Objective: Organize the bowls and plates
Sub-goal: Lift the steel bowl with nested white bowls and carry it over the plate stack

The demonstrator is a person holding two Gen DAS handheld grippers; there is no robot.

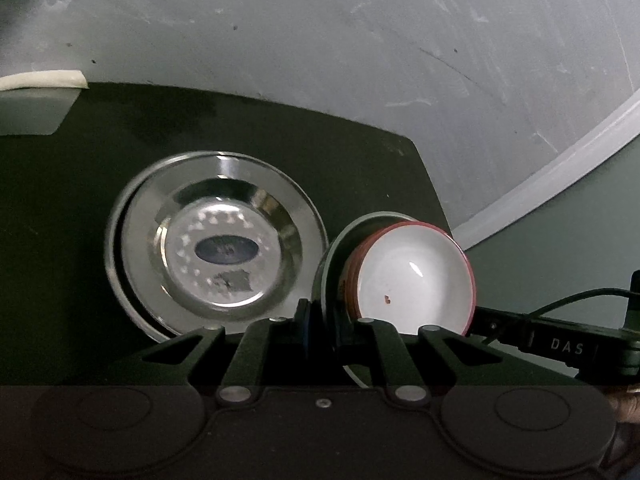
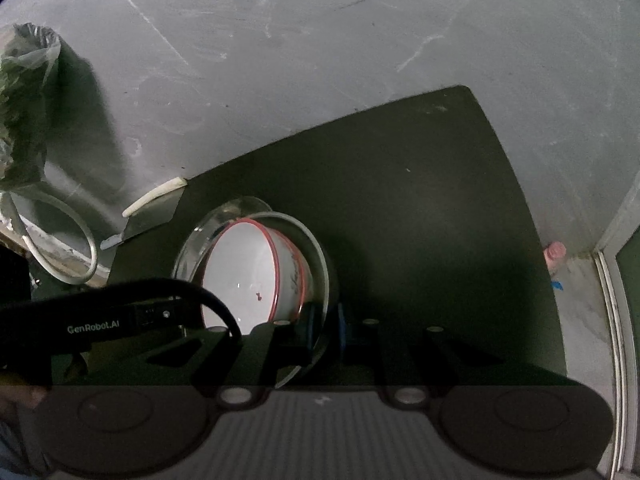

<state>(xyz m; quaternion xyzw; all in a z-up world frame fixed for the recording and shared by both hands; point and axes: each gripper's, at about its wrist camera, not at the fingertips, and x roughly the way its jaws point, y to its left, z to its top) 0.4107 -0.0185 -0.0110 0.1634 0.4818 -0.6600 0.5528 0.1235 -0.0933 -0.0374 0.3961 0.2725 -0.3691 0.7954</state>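
Bowl (image 1: pixel 416 276), white inside with red rim, seated in a steel plate (image 1: pixel 326 264) tilted on edge above the dark mat (image 1: pixel 60 240). Small dark red speck on inner wall. Cursive lettering on outer wall seen from right wrist (image 2: pixel 294 268), not legible. Left gripper (image 1: pixel 322 320) closed on plate rim, blue pads pinching the edge. Right gripper (image 2: pixel 324 326) likewise clamped on the same plate rim (image 2: pixel 320 264) from the opposite side. Stack of steel plates (image 1: pixel 216 236) flat on mat, just left of the held plate; oval dark blue sticker at centre, text unreadable, torn label patch below it. "DAS" printed on right gripper body in left view (image 1: pixel 566 346). "GenRobot.AI" printed on left gripper body in right view (image 2: pixel 94 328). Mat on grey scratched floor (image 1: pixel 320 40). Plastic bag (image 2: pixel 24 112) at far left, pink bottle (image 2: pixel 554 254) by wall at right.
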